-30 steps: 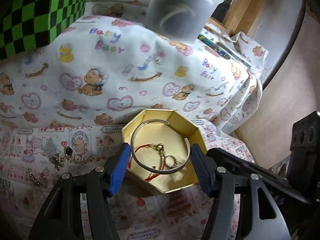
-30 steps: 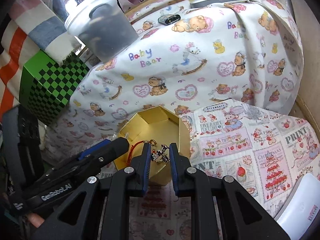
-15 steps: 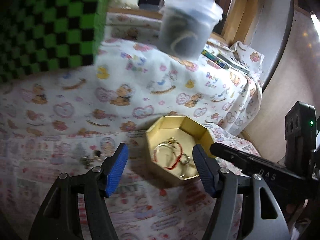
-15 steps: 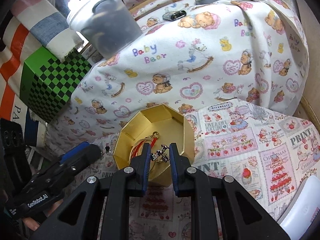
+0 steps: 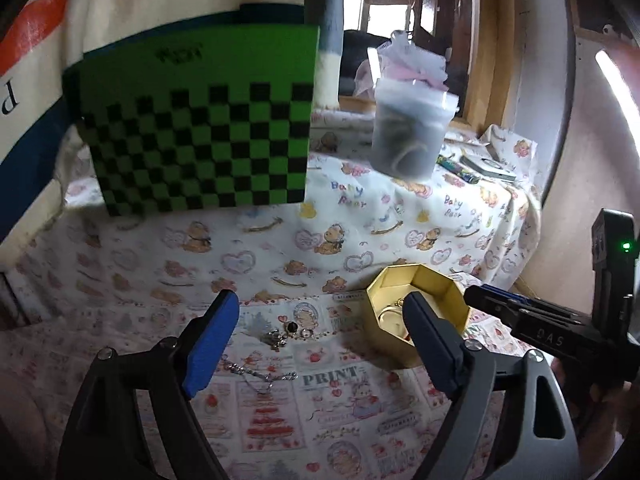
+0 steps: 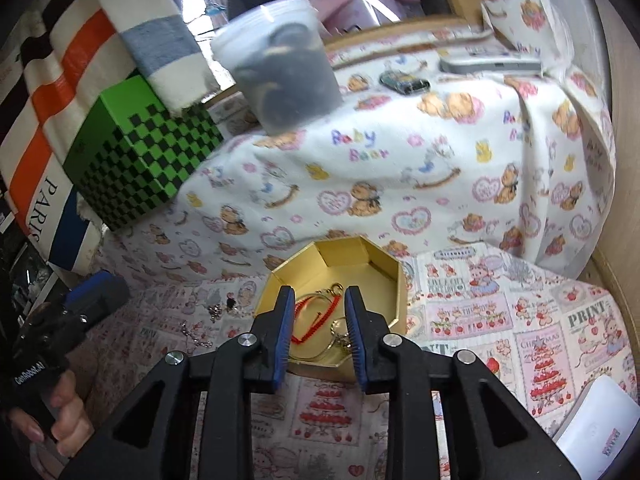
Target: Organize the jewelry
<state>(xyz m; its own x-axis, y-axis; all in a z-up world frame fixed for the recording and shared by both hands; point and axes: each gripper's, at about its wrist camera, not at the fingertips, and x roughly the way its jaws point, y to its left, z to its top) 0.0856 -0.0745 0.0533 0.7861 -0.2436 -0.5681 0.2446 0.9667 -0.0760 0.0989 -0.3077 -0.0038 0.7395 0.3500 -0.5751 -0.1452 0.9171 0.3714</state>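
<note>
Though hidden leftward, red cord (image 6: 320,312) rightward

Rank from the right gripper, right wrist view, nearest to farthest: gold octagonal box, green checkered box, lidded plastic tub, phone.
1. Gold octagonal box: just beyond the right gripper, whose jaws are opening.
2. Green checkered box: left, mid-distance.
3. Lidded plastic tub: centre back, behind the green box.
4. Phone: far right, at the back edge.

Left gripper (image 5: 316,328) withdrew from gold box (image 5: 436,292), jaws opening, empty. Right gripper (image 6: 318,320) opening; charm dropped into box.
</note>
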